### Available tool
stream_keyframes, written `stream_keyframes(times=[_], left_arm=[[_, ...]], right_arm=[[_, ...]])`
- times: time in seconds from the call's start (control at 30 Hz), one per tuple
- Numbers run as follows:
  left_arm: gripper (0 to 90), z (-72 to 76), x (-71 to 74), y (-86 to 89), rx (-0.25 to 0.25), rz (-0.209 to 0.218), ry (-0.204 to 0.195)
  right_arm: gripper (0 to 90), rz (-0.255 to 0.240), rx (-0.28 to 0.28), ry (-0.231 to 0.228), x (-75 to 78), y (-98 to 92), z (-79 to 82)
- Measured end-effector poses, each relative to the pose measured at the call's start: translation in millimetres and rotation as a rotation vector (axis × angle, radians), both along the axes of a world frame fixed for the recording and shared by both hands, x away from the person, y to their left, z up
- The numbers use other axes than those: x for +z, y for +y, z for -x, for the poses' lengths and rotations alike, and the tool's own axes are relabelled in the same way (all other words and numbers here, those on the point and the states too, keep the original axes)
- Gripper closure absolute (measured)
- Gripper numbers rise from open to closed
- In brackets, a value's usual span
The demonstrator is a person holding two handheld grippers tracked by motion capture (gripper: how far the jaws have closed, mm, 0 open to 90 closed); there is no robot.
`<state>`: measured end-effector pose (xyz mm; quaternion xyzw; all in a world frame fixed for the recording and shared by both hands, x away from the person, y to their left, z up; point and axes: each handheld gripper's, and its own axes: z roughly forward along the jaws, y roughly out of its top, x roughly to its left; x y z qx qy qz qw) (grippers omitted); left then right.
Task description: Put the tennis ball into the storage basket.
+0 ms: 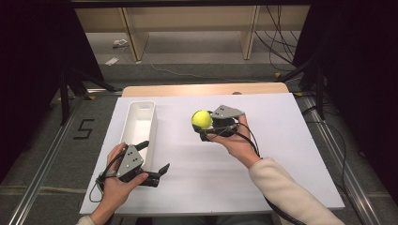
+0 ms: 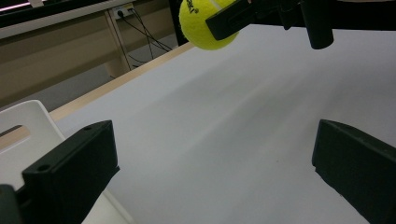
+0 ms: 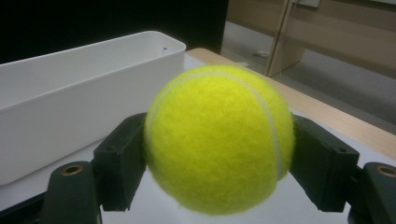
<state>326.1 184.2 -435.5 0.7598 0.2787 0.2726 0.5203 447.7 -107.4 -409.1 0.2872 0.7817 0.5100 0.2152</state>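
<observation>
Seen from the high view, the right gripper (image 1: 205, 125) held a yellow tennis ball (image 1: 202, 119) between its jaws above the middle of the white table (image 1: 281, 154), just right of the long white bin (image 1: 138, 126) that lay along the table's left part. The left gripper (image 1: 155, 159) sat low at the near left, beside the bin's near end, its jaws spread wide with nothing between them. From the left gripper view, the two black jaws stood far apart over bare table, a corner of the bin showed at the lower left, and the tennis ball (image 2: 205, 25) hung at the top, pinched in the other gripper's jaws clear of the surface. From the right gripper view, the tennis ball (image 3: 217, 140) sat squeezed between both jaws, off the table, with the bin (image 3: 70, 98) close behind it on the left.
</observation>
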Motion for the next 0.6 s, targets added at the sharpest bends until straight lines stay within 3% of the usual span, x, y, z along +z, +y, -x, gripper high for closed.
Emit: stream_keyframes(times=[0.6], left_arm=[[0.0, 0.2, 1.5, -0.1, -0.003, 0.008, 0.002]], right_arm=[[26.3, -0.003, 0.011, 0.001, 0.7, 5.7, -0.3]])
